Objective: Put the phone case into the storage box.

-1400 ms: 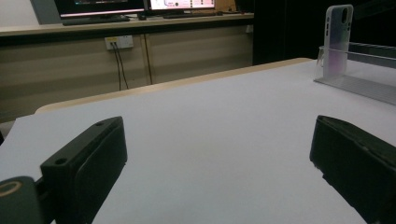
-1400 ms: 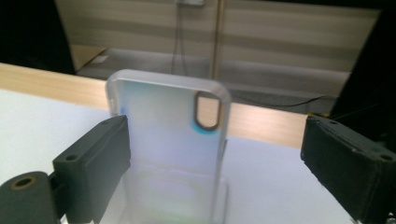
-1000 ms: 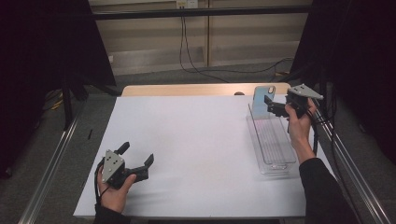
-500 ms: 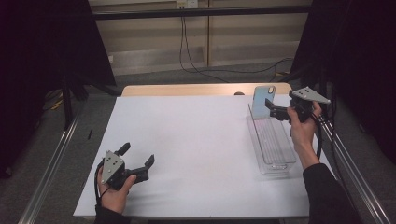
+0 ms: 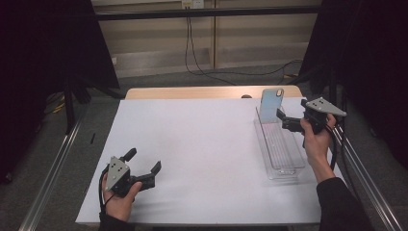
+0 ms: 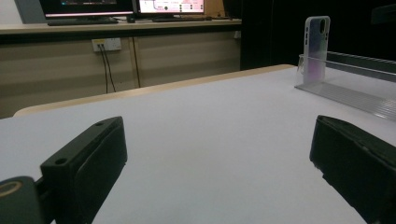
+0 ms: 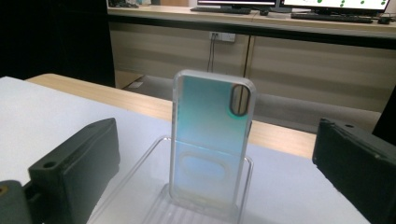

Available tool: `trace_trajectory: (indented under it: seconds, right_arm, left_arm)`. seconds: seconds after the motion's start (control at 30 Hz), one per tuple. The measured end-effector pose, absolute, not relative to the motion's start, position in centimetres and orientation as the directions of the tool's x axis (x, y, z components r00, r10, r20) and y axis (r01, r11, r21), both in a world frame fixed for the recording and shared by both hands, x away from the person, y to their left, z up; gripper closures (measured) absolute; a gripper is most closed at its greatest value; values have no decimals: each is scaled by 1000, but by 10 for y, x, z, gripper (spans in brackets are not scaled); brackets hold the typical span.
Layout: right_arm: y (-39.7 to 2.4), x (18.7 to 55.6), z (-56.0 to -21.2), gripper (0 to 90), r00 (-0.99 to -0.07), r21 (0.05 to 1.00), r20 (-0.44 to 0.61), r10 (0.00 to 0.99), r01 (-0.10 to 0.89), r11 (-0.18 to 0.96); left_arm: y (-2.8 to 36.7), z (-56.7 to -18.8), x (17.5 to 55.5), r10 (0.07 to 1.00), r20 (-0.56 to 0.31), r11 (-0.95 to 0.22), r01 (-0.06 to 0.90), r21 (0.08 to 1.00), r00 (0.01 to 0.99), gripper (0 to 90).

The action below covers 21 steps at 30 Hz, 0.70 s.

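Observation:
A translucent phone case stands upright in the far end of a clear slotted rack on the right of the white table. My right gripper hovers open just to the right of the case, not touching it. In the right gripper view the case stands a little beyond and between the spread jaws, its camera cut-out at the top right, with the rack under it. My left gripper rests open near the front left of the table with nothing in it. From it the case and rack show far off.
A white sheet covers the table, with a strip of bare wood along the far edge. Metal rails run along both sides. Cables hang on the wall behind, and dark curtains stand at left and right.
My right gripper has drawn back a little toward the person, away from the phone case, which stays upright in the rack. The left gripper has not moved.

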State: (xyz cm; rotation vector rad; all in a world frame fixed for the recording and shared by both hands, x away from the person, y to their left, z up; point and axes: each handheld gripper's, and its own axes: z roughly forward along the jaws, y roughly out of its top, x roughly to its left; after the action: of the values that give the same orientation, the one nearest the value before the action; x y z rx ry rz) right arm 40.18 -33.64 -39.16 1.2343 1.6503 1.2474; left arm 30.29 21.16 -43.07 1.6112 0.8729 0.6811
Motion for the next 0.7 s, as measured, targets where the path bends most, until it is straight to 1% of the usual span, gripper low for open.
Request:
trace_trajectory:
  seconds: [0.27,0.5,0.7]
  right_arm:
    - [-340,390,-391,1,-298,962,7,955,264,75]
    - [-347,379,-394,3,-281,962,22,960,269,57]
    - [-351,369,-396,3,-281,961,14,960,270,65]
  left_arm:
    - [213,-430,302,830,-25,-93,183,979,557,40]
    - [211,-429,299,825,-27,-91,180,979,564,40]
    - [211,-429,299,825,-26,-92,179,980,565,40]
